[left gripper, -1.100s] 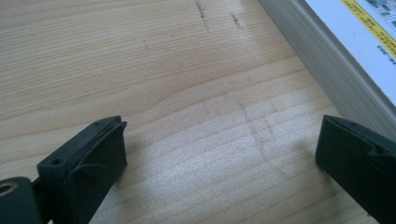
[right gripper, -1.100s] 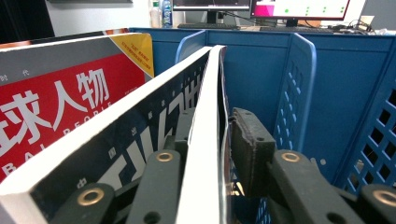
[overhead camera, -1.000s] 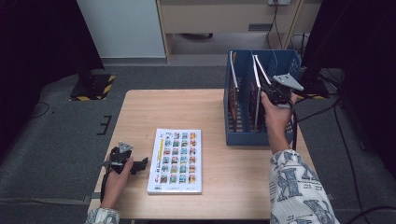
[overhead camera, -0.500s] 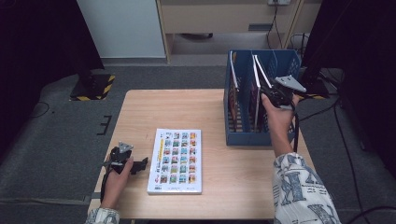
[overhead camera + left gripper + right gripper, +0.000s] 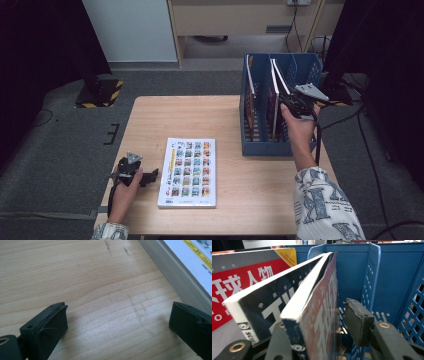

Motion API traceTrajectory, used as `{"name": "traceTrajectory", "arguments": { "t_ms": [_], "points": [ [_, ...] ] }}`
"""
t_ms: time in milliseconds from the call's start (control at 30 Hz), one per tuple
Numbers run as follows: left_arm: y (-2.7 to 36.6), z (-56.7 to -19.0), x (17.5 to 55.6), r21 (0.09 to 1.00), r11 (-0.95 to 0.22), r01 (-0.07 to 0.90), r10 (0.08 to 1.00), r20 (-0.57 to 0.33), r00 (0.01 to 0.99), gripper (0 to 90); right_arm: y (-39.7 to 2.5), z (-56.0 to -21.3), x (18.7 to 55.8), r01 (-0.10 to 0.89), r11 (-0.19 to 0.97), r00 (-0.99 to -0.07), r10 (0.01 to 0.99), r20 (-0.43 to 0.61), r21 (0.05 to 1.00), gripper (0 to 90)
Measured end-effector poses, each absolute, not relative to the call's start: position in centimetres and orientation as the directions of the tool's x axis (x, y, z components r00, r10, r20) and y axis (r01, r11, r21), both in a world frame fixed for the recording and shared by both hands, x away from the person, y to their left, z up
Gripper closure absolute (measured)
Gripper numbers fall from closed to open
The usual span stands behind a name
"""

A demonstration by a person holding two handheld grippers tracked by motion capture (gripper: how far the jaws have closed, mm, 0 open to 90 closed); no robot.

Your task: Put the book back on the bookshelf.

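Note:
A white book (image 5: 189,172) with a grid of small pictures lies flat on the wooden table; its page edge shows in the left gripper view (image 5: 172,267). My left gripper (image 5: 150,176) rests just left of it, open, with bare wood between its jaws (image 5: 117,325). My right gripper (image 5: 287,102) reaches into the blue file rack (image 5: 265,147). A dark, leaning book (image 5: 319,315) stands between its jaws (image 5: 319,332). The right pad (image 5: 359,322) sits a little off the cover, and the other jaw is partly hidden behind the book.
A second book with a red cover (image 5: 237,290) stands in the rack's left slot (image 5: 250,80). Blue dividers and perforated walls (image 5: 392,277) close in around my right gripper. Grey floor surrounds the table, with a hazard-striped base (image 5: 102,92) at the back left.

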State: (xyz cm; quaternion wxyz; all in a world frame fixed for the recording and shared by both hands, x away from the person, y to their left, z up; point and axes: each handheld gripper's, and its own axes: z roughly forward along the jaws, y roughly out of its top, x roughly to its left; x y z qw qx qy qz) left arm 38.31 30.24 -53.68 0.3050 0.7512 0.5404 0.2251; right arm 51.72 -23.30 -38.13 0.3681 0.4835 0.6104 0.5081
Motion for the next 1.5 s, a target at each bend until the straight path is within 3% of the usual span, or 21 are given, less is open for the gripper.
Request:
{"name": "traceTrajectory", "arguments": {
  "t_ms": [533,933,1500],
  "points": [
    [30.2,-53.7,38.3,0.701,-0.23,0.675,0.949,0.008,0.314,0.8,-23.5,-38.4,50.3,0.225,0.006,-0.274,0.96,0.057,0.974,61.2],
    [30.2,-53.7,38.3,0.701,-0.23,0.675,0.949,0.008,0.314,0.7,-22.9,-38.4,49.4,0.229,0.079,-0.264,0.964,-0.017,0.97,82.7],
    [30.2,-53.7,38.3,0.7,-0.235,0.674,0.947,0.01,0.32,0.7,-22.1,-38.3,50.0,0.228,0.072,-0.264,0.964,-0.01,0.971,81.5]
  ]
}}
